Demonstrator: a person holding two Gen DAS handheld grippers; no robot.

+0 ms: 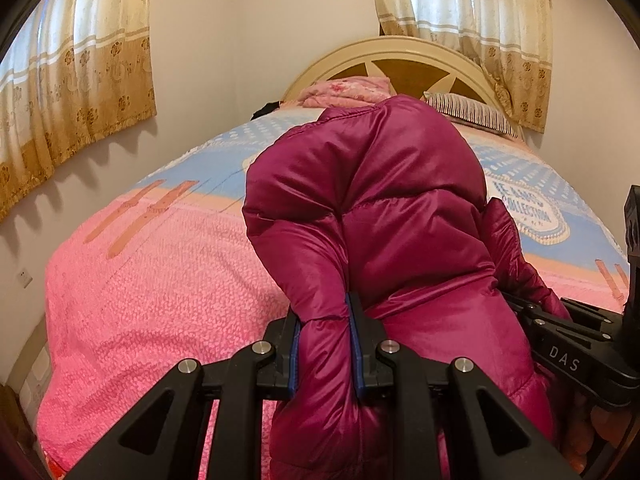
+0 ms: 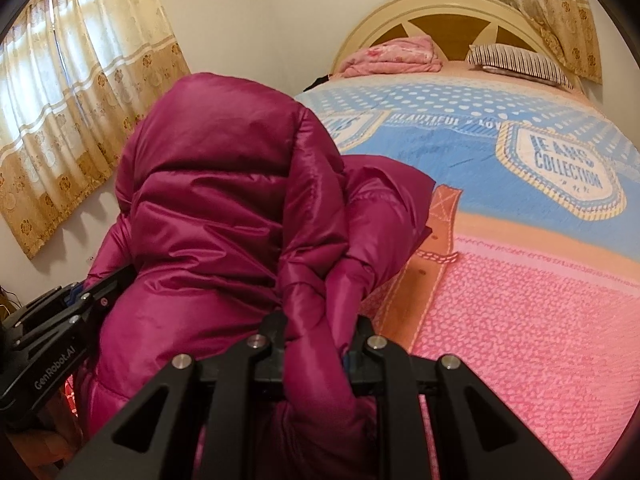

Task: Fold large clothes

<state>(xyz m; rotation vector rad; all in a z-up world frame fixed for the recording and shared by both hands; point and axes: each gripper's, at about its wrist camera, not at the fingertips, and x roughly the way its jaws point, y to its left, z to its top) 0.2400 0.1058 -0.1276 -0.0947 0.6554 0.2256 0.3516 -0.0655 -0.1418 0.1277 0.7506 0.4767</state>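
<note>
Left wrist view showed the left claw [image 1: 325, 344] pinching a fold of the magenta puffer jacket [image 1: 384, 208], which bulged above the bed [image 1: 160, 288] and hid much of the headboard [image 1: 404, 50]. Beyond the jacket lay a pink folded blanket [image 1: 348, 90] and a striped pillow [image 1: 468, 114]. The right claw [image 2: 320, 344] likewise pinched jacket fabric.
</note>
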